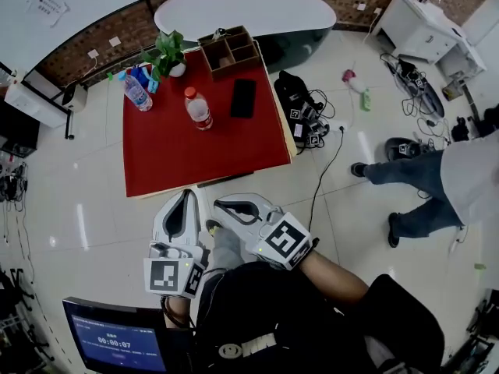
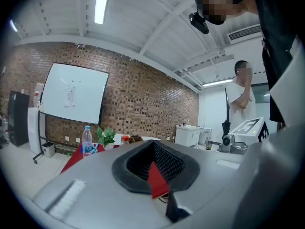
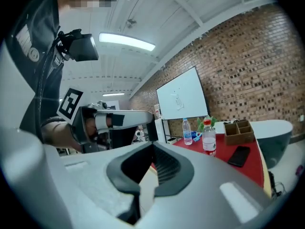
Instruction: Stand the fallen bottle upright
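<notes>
On the red table [image 1: 179, 158] two clear water bottles stand upright: a red-capped one [image 1: 198, 109] near the middle and a blue-capped one [image 1: 136, 92] at the far left corner. I see no bottle lying down. Both grippers hover over the floor in front of the table's near edge, apart from the bottles. My left gripper [image 1: 188, 197] is shut and empty. Beside it, my right gripper [image 1: 221, 206] is also shut with nothing in it. The right gripper view shows the red-capped bottle [image 3: 208, 138] and the blue-capped bottle [image 3: 187, 131] beyond the closed jaws.
A black phone [image 1: 242, 98], a wooden organiser [image 1: 231, 51] and a potted plant [image 1: 166, 53] share the table. Bags and cables [image 1: 306, 114] lie on the floor to its right. A person [image 1: 437, 181] stands at the right. A screen [image 1: 117, 341] sits near me, lower left.
</notes>
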Available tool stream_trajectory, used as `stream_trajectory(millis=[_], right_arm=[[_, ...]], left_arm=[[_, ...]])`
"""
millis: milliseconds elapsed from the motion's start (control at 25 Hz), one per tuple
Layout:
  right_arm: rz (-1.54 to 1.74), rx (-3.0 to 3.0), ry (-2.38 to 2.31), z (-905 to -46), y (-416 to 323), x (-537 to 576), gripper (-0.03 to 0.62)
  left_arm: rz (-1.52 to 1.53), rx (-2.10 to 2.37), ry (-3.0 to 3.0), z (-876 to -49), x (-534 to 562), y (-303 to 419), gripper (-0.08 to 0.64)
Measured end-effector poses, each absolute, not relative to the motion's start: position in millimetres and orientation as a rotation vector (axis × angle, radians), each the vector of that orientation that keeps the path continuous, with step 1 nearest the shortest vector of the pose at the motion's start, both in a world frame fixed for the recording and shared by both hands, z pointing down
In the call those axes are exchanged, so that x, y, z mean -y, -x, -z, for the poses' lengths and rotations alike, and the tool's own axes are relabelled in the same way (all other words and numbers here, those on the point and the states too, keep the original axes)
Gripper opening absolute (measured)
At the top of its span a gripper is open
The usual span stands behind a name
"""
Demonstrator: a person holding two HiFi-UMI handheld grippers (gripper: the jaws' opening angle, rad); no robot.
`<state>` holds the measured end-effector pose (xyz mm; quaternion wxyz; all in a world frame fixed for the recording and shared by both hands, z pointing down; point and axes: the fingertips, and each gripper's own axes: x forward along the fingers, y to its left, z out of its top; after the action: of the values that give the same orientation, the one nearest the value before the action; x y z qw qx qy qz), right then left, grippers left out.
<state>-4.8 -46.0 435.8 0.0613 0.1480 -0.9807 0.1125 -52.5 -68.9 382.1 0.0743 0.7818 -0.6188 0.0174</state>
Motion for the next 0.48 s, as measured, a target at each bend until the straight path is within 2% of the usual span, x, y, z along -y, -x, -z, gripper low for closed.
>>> stream_trajectory(millis=[240, 480], right_arm=[[-0.336, 3.011, -0.506, -416, -61, 21, 0.004], [-0.297, 3.064, -0.584, -385, -88, 12, 0.003]], left_arm=[[-0.071, 1.869, -2.344, -369, 34, -11, 0.008], [-0.058, 1.829, -2.388, -361, 21, -40, 0.008]])
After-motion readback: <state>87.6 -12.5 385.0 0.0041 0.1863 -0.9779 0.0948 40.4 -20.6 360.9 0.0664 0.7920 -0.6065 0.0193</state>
